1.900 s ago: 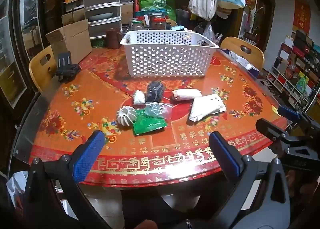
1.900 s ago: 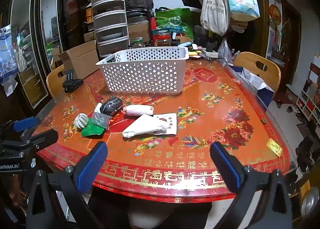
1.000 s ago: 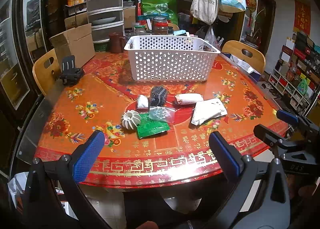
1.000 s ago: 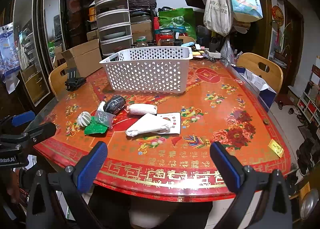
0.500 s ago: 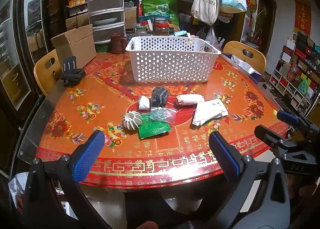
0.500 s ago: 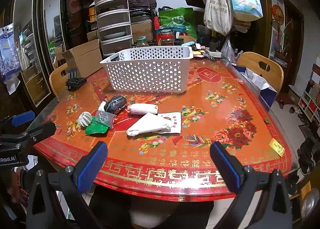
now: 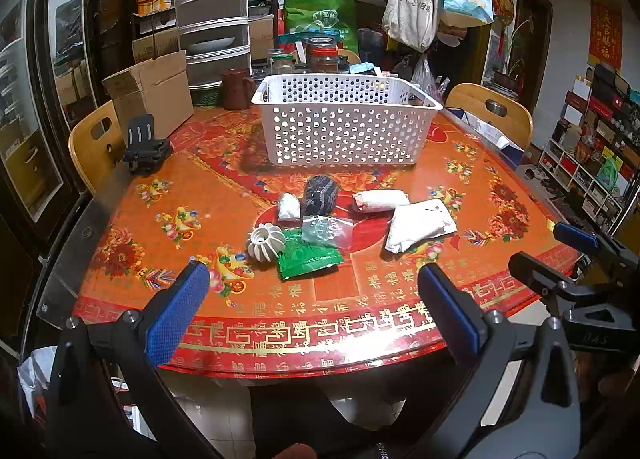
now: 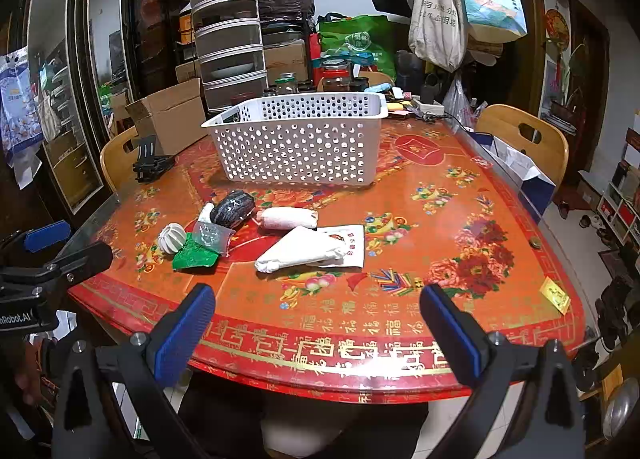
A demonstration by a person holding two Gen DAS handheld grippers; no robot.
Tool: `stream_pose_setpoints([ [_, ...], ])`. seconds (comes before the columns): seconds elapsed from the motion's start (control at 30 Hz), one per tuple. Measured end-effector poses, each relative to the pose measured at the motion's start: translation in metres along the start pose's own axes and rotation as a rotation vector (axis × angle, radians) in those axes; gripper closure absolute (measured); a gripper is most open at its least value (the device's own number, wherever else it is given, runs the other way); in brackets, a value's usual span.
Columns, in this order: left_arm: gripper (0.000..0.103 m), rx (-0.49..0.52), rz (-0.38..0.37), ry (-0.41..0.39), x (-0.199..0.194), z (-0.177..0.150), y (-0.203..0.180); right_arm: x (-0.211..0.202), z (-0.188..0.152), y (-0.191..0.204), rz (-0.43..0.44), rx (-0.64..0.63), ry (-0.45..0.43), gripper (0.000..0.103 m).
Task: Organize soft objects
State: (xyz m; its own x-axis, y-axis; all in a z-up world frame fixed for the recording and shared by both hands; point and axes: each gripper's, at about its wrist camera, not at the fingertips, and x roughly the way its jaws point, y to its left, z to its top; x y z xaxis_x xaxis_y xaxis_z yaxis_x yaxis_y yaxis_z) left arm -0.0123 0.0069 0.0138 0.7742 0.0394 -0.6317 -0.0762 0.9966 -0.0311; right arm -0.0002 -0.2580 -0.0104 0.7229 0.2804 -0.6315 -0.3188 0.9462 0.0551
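Near the tabletop's [image 7: 132, 219] front edge, both the left gripper [image 7: 312, 301] and right gripper [image 8: 316, 323] hover wide apart and empty; the soft items [image 7: 320, 219] lie beyond them mid-table, before the white basket [image 7: 344, 131].

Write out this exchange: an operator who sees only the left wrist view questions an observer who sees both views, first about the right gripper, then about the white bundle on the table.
Operator: I see the right gripper only from the side. Is it open or shut?
Observer: Open. In the right wrist view its fingers stand wide apart with nothing between them.
Operator: The white bundle to the right of the green packet: is that one thing or two?
Observer: Two. In the right wrist view a soft white pouch lies on top of a flat white packet with red print.
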Motion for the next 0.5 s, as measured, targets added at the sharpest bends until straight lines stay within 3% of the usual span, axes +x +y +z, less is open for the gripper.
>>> stream_pose_setpoints([
  [0.5, 0.000, -0.002, 0.001, 0.004, -0.0002, 0.0000, 0.0002, 0.0002, -0.0001, 0.0000, 0.000, 0.000, 0.000, 0.001],
])
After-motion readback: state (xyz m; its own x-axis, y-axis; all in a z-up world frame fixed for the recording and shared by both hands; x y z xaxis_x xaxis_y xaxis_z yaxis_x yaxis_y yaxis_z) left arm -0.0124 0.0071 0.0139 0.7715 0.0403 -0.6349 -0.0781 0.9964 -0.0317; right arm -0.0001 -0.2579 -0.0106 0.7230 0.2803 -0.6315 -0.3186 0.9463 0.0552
